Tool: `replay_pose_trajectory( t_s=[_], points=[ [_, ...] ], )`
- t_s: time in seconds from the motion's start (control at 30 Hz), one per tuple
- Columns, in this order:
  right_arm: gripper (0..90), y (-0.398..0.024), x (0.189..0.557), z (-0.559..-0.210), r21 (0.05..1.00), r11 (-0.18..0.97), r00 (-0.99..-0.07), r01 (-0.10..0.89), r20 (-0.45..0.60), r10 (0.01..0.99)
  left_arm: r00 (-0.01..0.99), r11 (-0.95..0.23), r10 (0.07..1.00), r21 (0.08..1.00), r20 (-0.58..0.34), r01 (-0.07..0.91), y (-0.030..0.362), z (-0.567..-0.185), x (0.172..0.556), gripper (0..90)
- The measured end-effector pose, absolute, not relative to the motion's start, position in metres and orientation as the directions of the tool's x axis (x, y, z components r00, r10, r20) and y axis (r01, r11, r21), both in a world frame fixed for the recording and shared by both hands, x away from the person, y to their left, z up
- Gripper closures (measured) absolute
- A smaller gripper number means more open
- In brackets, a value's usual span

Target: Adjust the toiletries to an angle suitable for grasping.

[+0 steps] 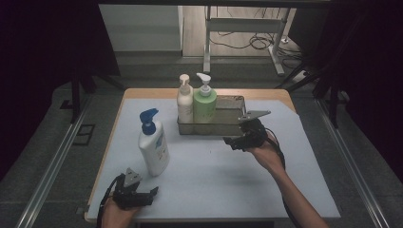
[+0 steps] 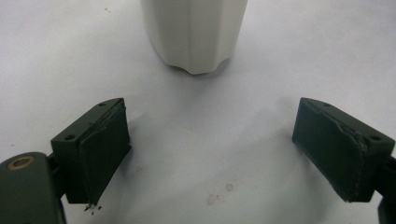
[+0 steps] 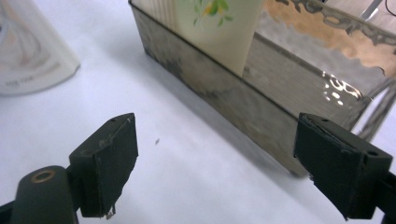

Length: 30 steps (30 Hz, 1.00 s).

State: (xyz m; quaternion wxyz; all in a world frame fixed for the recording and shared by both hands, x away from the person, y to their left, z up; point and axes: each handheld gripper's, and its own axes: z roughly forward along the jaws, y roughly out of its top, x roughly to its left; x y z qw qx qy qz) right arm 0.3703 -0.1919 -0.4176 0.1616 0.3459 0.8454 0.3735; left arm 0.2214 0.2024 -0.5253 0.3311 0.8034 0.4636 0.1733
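Note:
A white bottle with a blue pump [image 1: 153,142] stands on the left of the table; its base [image 2: 194,32] shows just beyond my left gripper [image 2: 212,154]. That gripper [image 1: 148,194] rests near the front edge, open with nothing between its jaws. A metal tray [image 1: 233,102] at the back holds a cream pump bottle [image 1: 185,102] and a green pump bottle [image 1: 205,102]. My right gripper [image 1: 233,143] hovers just in front of the tray's right half, open and empty. In the right gripper view the tray wall [image 3: 224,98] and green bottle [image 3: 219,28] lie ahead of the gripper [image 3: 215,163].
A pale mat [image 1: 214,171] covers the wooden table, whose edge shows at the back. The right part of the tray holds nothing. The blue-pump bottle [image 3: 28,51] appears at the far left of the right gripper view. Dark floor and metal rails flank the table.

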Motion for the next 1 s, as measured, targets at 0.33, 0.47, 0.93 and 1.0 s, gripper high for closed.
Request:
replay_pose_trajectory(
  t_s=[0.33,0.47,0.93,1.0],
  points=[
    [6.0,-0.212,0.347,-0.421,0.745,0.488,-0.711,0.455,-0.027,0.703,0.511,-0.351,0.859,0.694,-0.029,0.629,0.202,-0.525,0.221,10.7],
    [2.9,-0.221,0.34,-0.424,0.744,0.489,-0.705,0.455,-0.035,0.709,0.511,-0.351,0.859,0.693,-0.029,0.63,0.202,-0.525,0.222,10.6],
    [0.4,-0.25,0.316,-0.443,0.744,0.484,-0.677,0.46,-0.059,0.734,0.51,-0.348,0.86,0.697,-0.029,0.627,0.202,-0.526,0.221,10.5],
    [0.0,-0.252,0.314,-0.446,0.749,0.482,-0.678,0.454,-0.061,0.733,0.51,-0.349,0.86,0.696,-0.029,0.628,0.202,-0.526,0.221,10.5]
  ],
)
